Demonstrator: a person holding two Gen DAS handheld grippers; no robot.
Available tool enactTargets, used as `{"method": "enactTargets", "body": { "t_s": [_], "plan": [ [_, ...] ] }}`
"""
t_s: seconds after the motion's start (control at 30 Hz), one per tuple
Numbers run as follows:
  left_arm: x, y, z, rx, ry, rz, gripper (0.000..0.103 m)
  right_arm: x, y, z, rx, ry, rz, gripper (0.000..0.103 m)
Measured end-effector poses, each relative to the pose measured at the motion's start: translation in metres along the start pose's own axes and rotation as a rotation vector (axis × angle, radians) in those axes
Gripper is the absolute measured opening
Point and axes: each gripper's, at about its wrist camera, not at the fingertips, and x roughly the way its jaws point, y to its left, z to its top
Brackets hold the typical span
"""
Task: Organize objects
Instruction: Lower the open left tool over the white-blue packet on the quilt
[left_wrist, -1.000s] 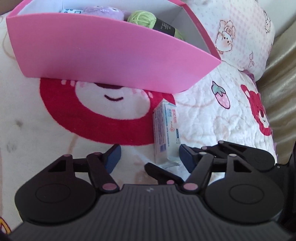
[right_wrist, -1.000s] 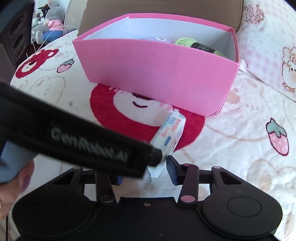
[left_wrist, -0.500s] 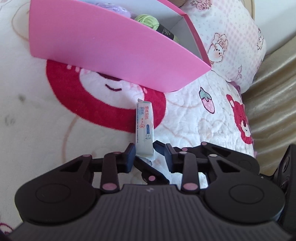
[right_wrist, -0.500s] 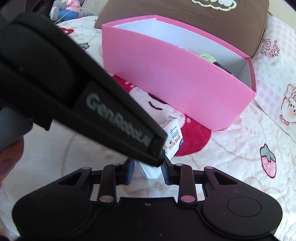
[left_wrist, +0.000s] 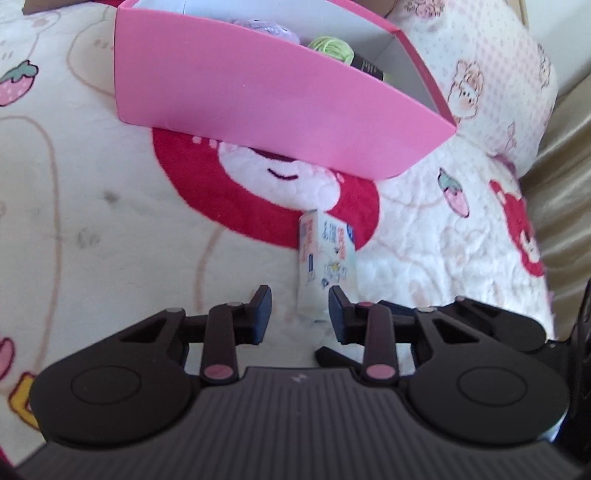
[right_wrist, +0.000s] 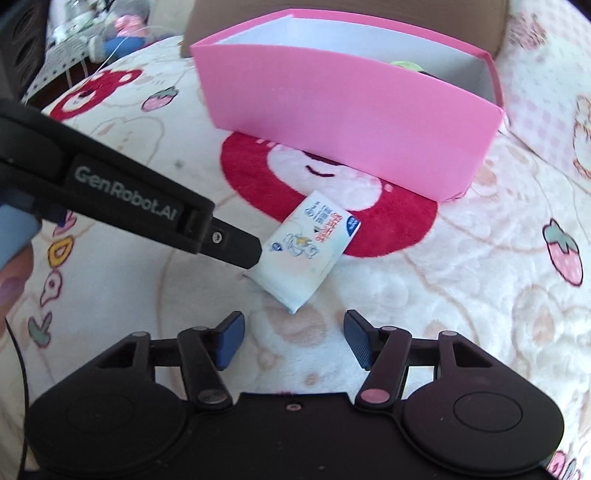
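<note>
Both grippers were shut on the tissue pack 0.5 s ago; now both have let go and it lies loose on the blanket.

Left gripper (left_wrist: 299, 314): fingers (left_wrist: 258, 314) spread moderately wide, nothing held. Tissue pack (left_wrist: 327, 254) sits just beyond the gap, nearer the right-side finger; contact w/ that finger can't be told.

Right gripper (right_wrist: 293, 341): fingers (right_wrist: 231, 338) open wide, holding nothing. Pack (right_wrist: 304, 249) lies just beyond them, tilted, near corner pointing at the gap, printed face up. In the right wrist view the left gripper's black body reaches in from the left w/ its tip at the pack's left edge; touching or only overlapping, can't tell.

Pack rests on the plush blanket (right_wrist: 461, 295), far end overlapping the red bear-face print (right_wrist: 251, 177). It's near the pink box (left_wrist: 258, 99) but apart from it, outside, on the near side.

Box stands further back, open top, white inside. Green yarn ball (left_wrist: 330, 48) and a purple fuzzy item (left_wrist: 266, 27) show over its near wall. Pink-patterned pillow (left_wrist: 491, 74) lies right of the box; brown cushion (right_wrist: 495, 22) behind it.
</note>
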Motion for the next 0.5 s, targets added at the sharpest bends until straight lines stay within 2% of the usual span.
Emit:
{"method": "enactTargets", "body": {
  "t_s": [0.1,0.2,0.27,0.37,0.5],
  "plan": [
    [0.005,0.008,-0.001,-0.029,-0.013,-0.044,0.032,0.005,-0.003,0.003,0.014,-0.003,0.021,0.065],
    [0.016,0.016,-0.002,-0.099,0.01,-0.129,0.027,0.01,0.004,0.005,0.017,-0.017,0.028,0.064],
    [0.02,0.015,-0.003,-0.095,0.015,-0.129,0.023,0.015,0.004,0.007,0.022,-0.028,0.042,0.062],
    [0.02,0.014,-0.005,-0.078,0.021,-0.126,0.022,0.01,0.008,0.008,-0.01,-0.057,0.028,0.053],
    [0.02,0.018,-0.006,-0.103,0.092,-0.122,0.022,0.003,0.012,0.004,-0.05,-0.051,0.066,0.053]
  ]
}}
